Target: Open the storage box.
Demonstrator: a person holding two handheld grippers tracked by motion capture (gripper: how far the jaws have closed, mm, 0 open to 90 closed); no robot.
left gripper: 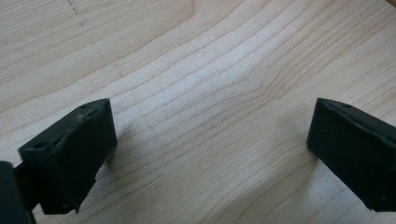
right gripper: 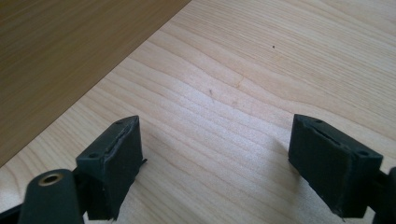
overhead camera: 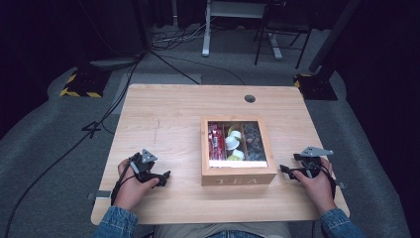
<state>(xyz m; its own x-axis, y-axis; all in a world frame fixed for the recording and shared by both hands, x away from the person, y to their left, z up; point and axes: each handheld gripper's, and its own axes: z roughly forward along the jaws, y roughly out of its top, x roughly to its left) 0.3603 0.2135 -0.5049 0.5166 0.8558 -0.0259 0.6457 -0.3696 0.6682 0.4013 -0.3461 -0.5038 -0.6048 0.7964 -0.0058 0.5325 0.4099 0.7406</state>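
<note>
A wooden tea box [overhead camera: 238, 174] marked TEA stands on the table's middle, its clear lid shut over red packets, white and yellow cups and dark packets. My left gripper [overhead camera: 166, 177] rests on the table left of the box, open and empty. In the left gripper view its jaws stand wide apart over bare wood, gripper [left gripper: 212, 154]. My right gripper [overhead camera: 286, 171] lies just right of the box, open with nothing between its jaws. The right gripper view has the gripper [right gripper: 215, 163] over bare wood, with the box's side wall [right gripper: 60, 51] at upper left.
The light wooden table [overhead camera: 163, 114] has a round cable hole [overhead camera: 250, 98] at the back. Beyond it lie cables, stand feet with yellow-black tape [overhead camera: 79, 85] and a desk frame [overhead camera: 233, 25] on grey carpet.
</note>
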